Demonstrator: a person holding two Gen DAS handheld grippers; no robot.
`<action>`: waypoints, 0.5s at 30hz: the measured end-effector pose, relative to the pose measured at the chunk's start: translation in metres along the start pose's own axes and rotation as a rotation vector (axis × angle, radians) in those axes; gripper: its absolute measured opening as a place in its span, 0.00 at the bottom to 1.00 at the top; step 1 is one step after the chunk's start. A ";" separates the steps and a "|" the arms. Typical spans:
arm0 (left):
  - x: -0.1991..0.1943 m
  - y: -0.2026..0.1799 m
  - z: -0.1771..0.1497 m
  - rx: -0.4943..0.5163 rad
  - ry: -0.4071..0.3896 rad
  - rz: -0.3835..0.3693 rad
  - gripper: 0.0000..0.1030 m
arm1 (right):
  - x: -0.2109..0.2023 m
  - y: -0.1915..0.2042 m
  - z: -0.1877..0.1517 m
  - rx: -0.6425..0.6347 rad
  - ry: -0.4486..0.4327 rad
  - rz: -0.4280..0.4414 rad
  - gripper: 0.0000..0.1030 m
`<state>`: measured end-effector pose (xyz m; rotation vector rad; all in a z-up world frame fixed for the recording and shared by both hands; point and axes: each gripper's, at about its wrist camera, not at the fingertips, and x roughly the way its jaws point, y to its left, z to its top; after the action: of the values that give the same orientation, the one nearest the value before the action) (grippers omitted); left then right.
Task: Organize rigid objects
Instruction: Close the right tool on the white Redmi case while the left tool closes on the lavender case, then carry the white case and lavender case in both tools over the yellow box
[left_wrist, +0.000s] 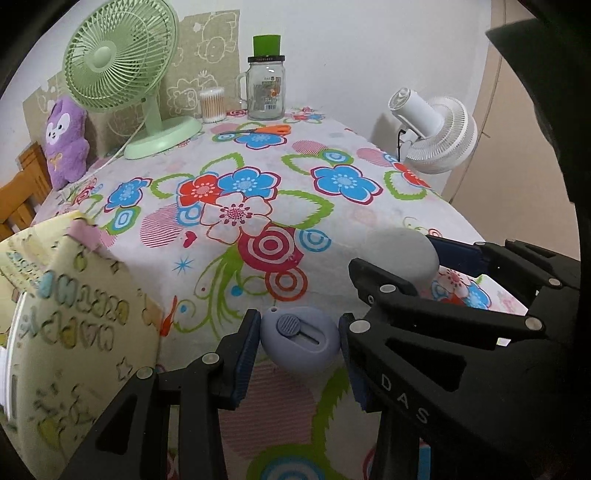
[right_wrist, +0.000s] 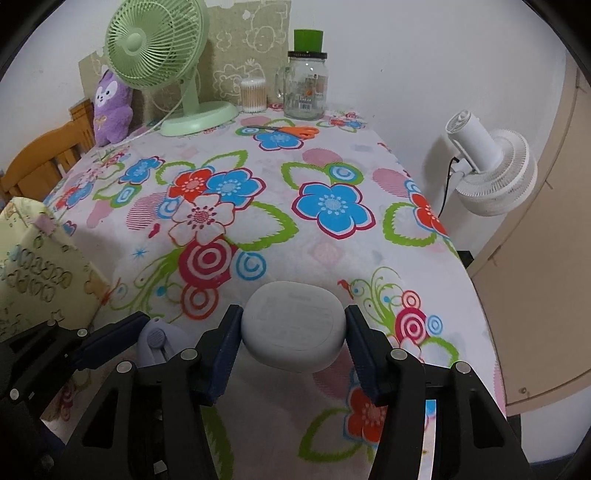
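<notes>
A lavender oval cutter (left_wrist: 299, 341) with a round slider sits between the blue pads of my left gripper (left_wrist: 298, 330), which is shut on it just over the flowered tablecloth (left_wrist: 258, 177). A white oval case (right_wrist: 293, 328) is clamped at its two ends by my right gripper (right_wrist: 293, 323), also shut. The two grippers hang side by side near the table's front edge. The right gripper (left_wrist: 397, 258) with its case (left_wrist: 400, 251) shows at the right of the left wrist view. The cutter (right_wrist: 159, 339) peeks out at lower left in the right wrist view.
A pale yellow patterned box (left_wrist: 66, 314) stands at the left. At the back are a green fan (left_wrist: 122, 62), a cotton swab tub (left_wrist: 212, 105), a glass jar (left_wrist: 265, 92) with a green cup on it, orange scissors (left_wrist: 273, 129) and a purple plush (left_wrist: 66, 140). A white fan (right_wrist: 495, 173) stands beyond the right edge.
</notes>
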<state>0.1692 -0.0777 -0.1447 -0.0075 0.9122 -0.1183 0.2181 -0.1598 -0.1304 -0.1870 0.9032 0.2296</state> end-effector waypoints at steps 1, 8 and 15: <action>-0.002 -0.001 -0.001 0.001 -0.001 -0.001 0.43 | -0.004 0.001 -0.001 0.000 -0.004 -0.001 0.56; -0.018 0.001 -0.008 -0.001 -0.012 -0.006 0.43 | -0.027 0.009 -0.009 -0.007 -0.027 -0.005 0.56; -0.035 0.002 -0.012 0.000 -0.030 -0.003 0.43 | -0.044 0.016 -0.013 -0.010 -0.047 -0.005 0.56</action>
<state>0.1384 -0.0712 -0.1250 -0.0109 0.8823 -0.1202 0.1779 -0.1531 -0.1040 -0.1924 0.8546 0.2325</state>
